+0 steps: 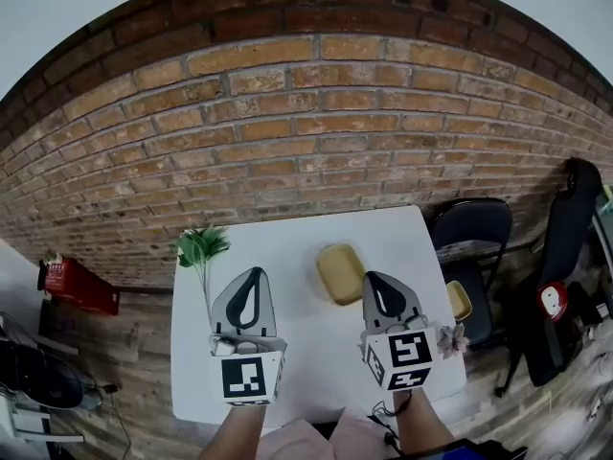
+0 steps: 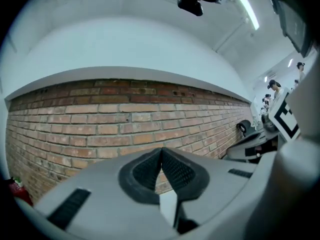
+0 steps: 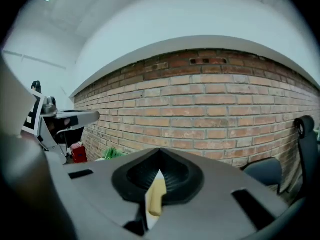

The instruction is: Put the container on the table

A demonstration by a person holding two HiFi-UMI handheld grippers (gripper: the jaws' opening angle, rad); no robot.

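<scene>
Even bright light; strong fisheye bending; dark vignetted corners.

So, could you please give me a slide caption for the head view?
Left gripper and right gripper, both shut, held over a white table bearing the yellow container, brick wall behind.

White table (image 1: 297,247), yellow container (image 1: 341,273) on it (far side), green plant (image 1: 201,247) at left corner

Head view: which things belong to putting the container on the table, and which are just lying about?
Job: yellow container, white table under it, left gripper, right gripper.
Lying about: green plant, black chair, red object by the wall.
</scene>
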